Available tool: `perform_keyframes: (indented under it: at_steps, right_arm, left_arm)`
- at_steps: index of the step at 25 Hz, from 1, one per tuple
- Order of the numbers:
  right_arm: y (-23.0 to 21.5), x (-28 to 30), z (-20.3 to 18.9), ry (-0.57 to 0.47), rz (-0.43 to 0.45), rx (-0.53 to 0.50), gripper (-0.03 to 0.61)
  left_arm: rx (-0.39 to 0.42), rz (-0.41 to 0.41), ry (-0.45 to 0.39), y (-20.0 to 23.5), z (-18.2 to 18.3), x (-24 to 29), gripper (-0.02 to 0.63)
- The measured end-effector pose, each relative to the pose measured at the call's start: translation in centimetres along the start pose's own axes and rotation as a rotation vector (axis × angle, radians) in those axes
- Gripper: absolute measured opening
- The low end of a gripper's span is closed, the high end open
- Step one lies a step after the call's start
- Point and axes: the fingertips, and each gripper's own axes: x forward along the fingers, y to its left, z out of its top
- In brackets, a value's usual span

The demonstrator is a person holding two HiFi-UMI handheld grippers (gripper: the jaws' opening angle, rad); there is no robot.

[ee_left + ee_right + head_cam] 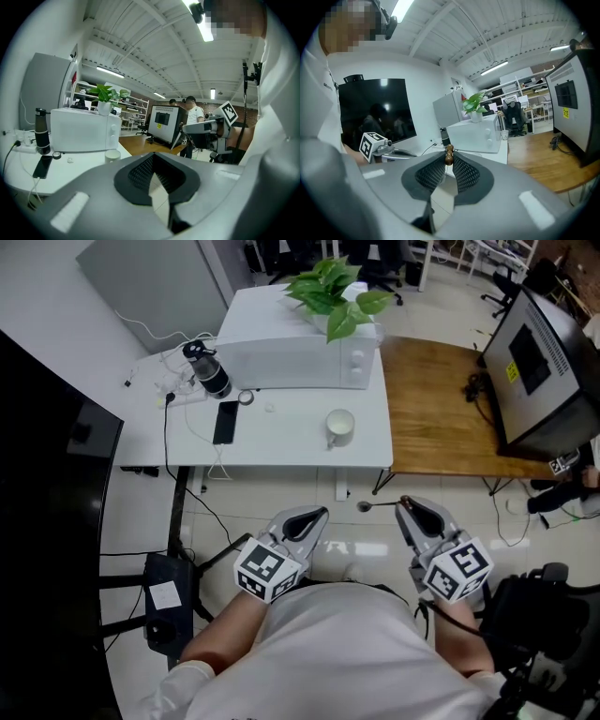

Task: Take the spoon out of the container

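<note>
My right gripper [449, 158] has its fingers [465, 174] clenched on the spoon [380, 504], pinching the brown knobbed end of the handle at their tips. The spoon sticks out sideways toward my left gripper [313, 516], its bowl end free, over the floor just off the front edge of the counter [281, 442]. The mug [339, 426] stands on the counter near that front edge, well apart from the spoon. My left gripper's fingers are pressed together on nothing.

Cup [339, 427] on table [281, 448] in front of microwave [300, 357]; phone [225, 422] & bottle [208, 368] to its L.
</note>
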Motion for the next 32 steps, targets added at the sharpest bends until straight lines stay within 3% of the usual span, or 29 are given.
perform_keyframes:
  at_steps: [17,32]
  right_arm:
    - [5.1,1.9,-2.1,0.068,-0.049,-0.018,0.055]
    - [6.8,1.5,-2.2,0.055,-0.066,-0.022,0.055]
  left_arm:
    - [0.02,-0.06,0.0,2.3,-0.4,-4.1,0.004]
    - [0.037,-0.09,0.003,1.7,-0.6,-4.9,0.003]
